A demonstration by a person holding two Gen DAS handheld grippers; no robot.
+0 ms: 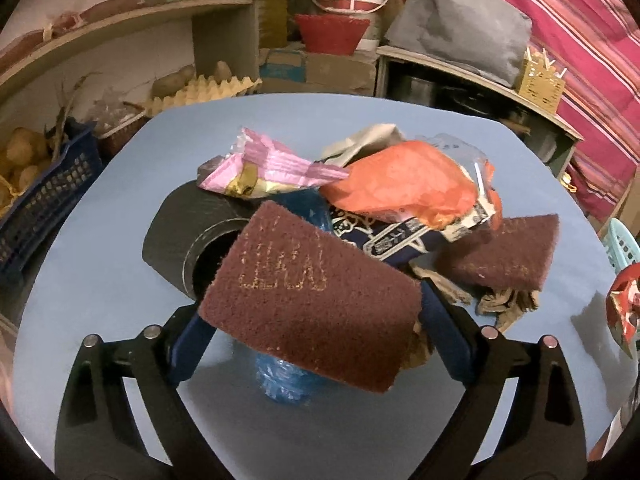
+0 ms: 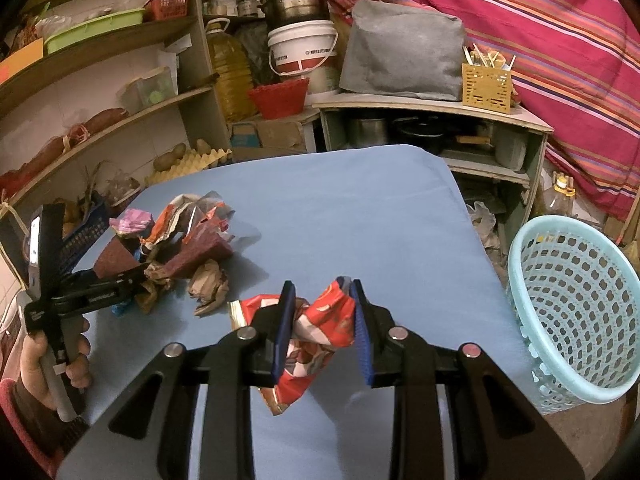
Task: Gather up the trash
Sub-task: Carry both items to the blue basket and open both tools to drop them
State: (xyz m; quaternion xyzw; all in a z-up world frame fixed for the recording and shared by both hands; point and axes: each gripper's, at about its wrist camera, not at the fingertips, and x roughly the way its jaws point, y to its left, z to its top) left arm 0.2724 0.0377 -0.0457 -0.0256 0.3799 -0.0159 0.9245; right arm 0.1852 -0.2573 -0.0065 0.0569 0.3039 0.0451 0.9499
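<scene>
My left gripper is shut on a maroon scouring pad and holds it above the blue table. Behind it lies a trash pile: a pink wrapper, an orange wrapper, a second maroon pad, a black tape roll and a crushed blue bottle. My right gripper is shut on a red crumpled wrapper above the table's near right part. The left gripper and the pile show at the left of the right wrist view.
A light blue perforated basket stands off the table's right edge. Crumpled brown paper lies beside the pile. Shelves, a white bucket, a red bowl and a grey bag stand behind the table.
</scene>
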